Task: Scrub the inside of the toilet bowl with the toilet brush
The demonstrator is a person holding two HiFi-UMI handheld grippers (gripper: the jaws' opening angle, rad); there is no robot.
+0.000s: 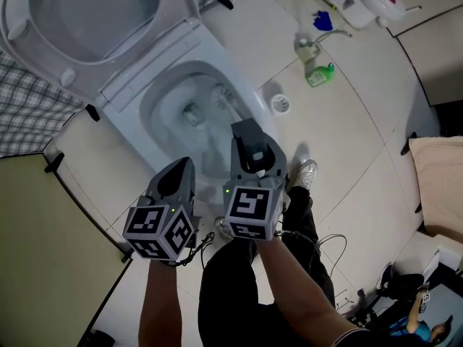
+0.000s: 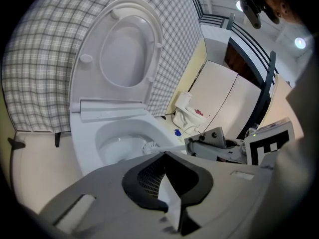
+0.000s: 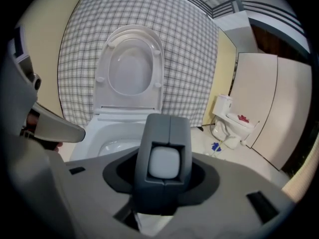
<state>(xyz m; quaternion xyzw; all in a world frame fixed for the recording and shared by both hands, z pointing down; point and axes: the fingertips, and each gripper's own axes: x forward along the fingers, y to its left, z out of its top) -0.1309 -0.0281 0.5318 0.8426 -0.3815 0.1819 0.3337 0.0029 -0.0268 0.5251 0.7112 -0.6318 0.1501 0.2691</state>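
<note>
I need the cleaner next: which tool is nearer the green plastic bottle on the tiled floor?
Right. In the head view the right tool, over the white toilet bowl, sits below-left of the green plastic bottle; the left tool is farther left, beyond the right one.

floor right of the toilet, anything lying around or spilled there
A green bottle seems to lie on its side on the floor right of the toilet, with a blue scrap beyond it. No spill or damage shows.

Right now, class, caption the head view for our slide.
The right claw holds the brush inside the bowl; the left claw hovers alongside.
</note>
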